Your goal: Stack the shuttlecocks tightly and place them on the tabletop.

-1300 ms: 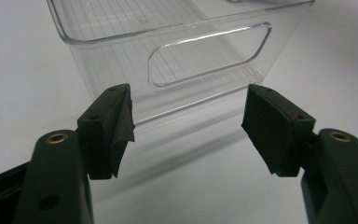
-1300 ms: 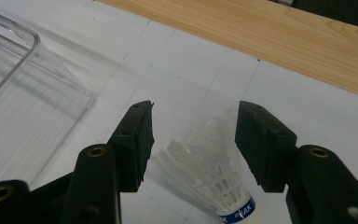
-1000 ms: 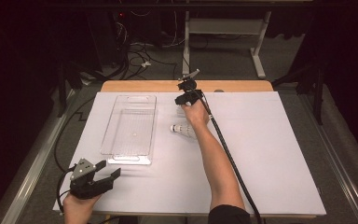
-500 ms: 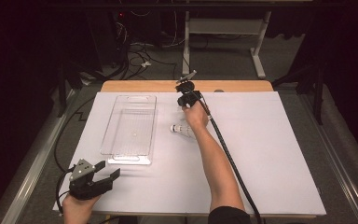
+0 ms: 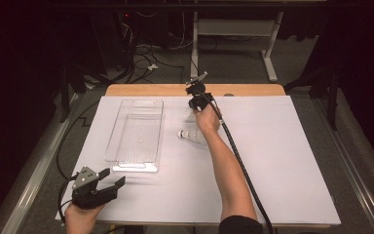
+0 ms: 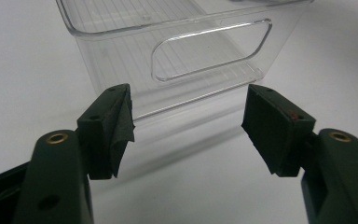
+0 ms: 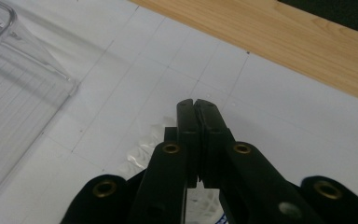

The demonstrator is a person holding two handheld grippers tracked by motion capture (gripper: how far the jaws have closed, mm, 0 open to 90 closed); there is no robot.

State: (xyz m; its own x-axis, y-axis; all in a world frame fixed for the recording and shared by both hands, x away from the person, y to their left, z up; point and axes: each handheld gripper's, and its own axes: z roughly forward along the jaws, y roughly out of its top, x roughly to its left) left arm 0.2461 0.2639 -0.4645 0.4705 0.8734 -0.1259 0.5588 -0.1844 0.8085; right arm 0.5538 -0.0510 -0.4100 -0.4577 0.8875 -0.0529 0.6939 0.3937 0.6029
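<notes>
the right hand-held gripper [image 7: 195,105] has just been closing and now looks clenched on the white feathered shuttlecock [image 7: 144,149], probably ready to lift toward the clear plastic bin [image 5: 136,134].

Glossy clear plastic tray [image 5: 135,131], matt white paper sheet [image 5: 282,161], smooth pale wooden table edge [image 5: 253,89].

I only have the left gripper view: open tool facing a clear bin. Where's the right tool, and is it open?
Observer: The right tool is shut. Its jaws have just been closing, out past the bin's far right corner.
Operator: Holding anything?
Observer: A shuttlecock shows just beneath the jaws. I can't tell if it's pinched.
Operator: Anything else loose?
Observer: A second shuttlecock lies on the mat beside the right wrist.
</notes>
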